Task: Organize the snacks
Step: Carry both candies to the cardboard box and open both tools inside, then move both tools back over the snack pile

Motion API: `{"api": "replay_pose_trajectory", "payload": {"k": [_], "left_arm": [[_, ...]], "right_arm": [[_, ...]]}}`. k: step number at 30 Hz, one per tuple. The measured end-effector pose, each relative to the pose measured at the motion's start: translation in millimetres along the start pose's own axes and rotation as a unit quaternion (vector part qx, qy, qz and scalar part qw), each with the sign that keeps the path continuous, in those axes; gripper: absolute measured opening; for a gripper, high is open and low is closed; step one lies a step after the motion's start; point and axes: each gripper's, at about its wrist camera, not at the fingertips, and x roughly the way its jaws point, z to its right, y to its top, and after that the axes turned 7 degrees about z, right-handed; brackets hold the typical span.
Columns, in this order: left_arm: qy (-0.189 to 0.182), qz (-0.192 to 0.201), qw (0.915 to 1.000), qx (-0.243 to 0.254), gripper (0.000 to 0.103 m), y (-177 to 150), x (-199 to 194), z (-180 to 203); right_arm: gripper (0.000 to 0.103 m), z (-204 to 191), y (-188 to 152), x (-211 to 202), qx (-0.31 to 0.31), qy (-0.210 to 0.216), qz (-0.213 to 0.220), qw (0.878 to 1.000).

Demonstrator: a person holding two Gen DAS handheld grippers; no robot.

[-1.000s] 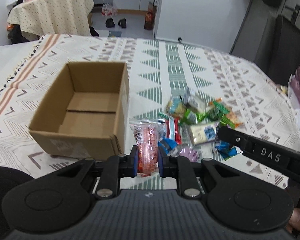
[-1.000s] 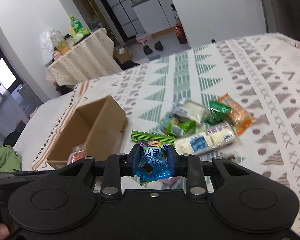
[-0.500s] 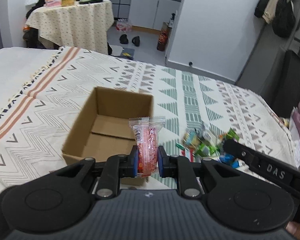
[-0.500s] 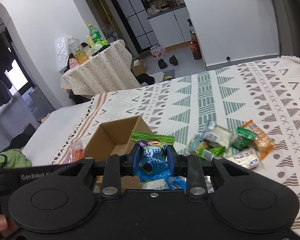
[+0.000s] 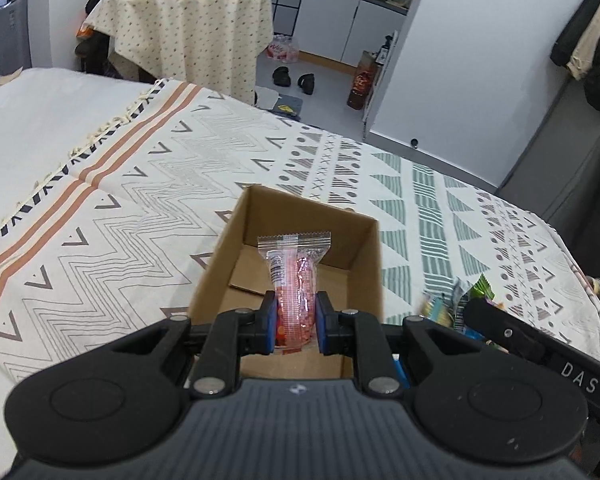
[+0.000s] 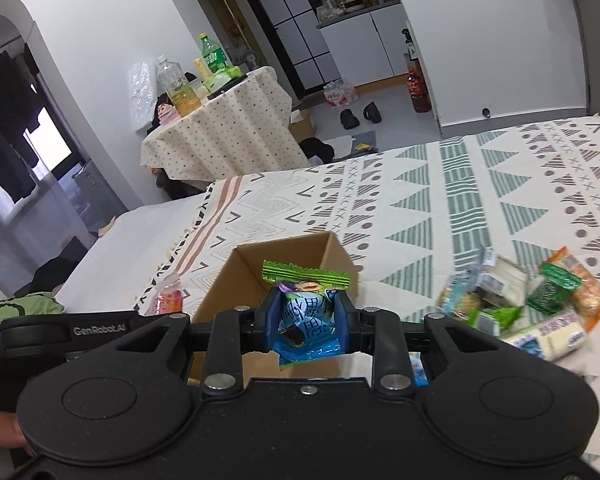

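left gripper (image 5: pixel 296 326) clamped on red snack pack (image 5: pixel 294 296), held over the open cardboard box (image 5: pixel 364 256) just ahead of it. right gripper (image 6: pixel 306 330) clamped on blue-green snack pack (image 6: pixel 306 320), box in front too. box looks empty; snack pile (image 6: pixel 516 304) to the right unsorted, so barely started.

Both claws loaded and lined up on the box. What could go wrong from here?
1. Both claws, left and right, converge on one narrow cardboard box; they might collide or knock it.
2. The red snack packet stands tall in the left claw; released as is, it could catch the box's rim.
3. The blue-green snack packet looks near the box's front edge and may drop short.
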Motion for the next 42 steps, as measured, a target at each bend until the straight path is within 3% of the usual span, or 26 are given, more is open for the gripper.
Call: {"api": "replay_pose_trajectory", "payload": {"k": [9,16,18,20,21,23,25,27,29,32,42], "left_arm": [[0.02,-0.029,0.9993,-0.011,0.019,8,35,-26],[0.024,-0.021,0.9995,-0.006,0.027,14,27,-30],[0.031,-0.018,0.9993,-0.011,0.033,15,24,-33],[0.037,-0.017,0.999,-0.017,0.04,16,21,-35],[0.04,-0.017,0.9989,-0.019,0.046,15,19,-36],[0.045,-0.018,0.9986,-0.021,0.056,14,16,-36],[0.054,-0.018,0.9982,-0.019,0.073,12,13,-33],[0.056,-0.015,0.9981,-0.019,0.078,11,9,-30],[0.056,-0.013,0.9982,-0.018,0.081,9,5,-25],[0.046,-0.014,0.9987,-0.016,0.084,7,0,-17],[0.021,-0.013,0.9996,0.017,0.089,-4,-18,30]], "right_arm": [[0.028,-27,-2,38,-0.003,0.016,-0.017,1.0],[0.028,-33,-4,50,0.01,0.03,-0.024,0.999],[0.031,-35,-4,51,0.013,0.041,-0.025,0.999],[0.054,-34,-5,51,0.018,0.036,-0.031,0.999],[0.058,-32,-6,49,0.02,0.034,-0.032,0.999],[0.06,-29,-6,42,0.023,0.031,-0.03,0.999],[0.063,-23,-5,33,0.03,0.027,-0.031,0.999],[0.069,-17,-3,25,0.029,0.02,-0.028,0.999],[0.078,-9,-2,13,0.022,0.01,-0.021,0.999],[0.084,6,0,-4,0.018,-0.005,-0.012,1.0],[0.092,53,5,-53,0.03,-0.036,0.015,0.999]]}}
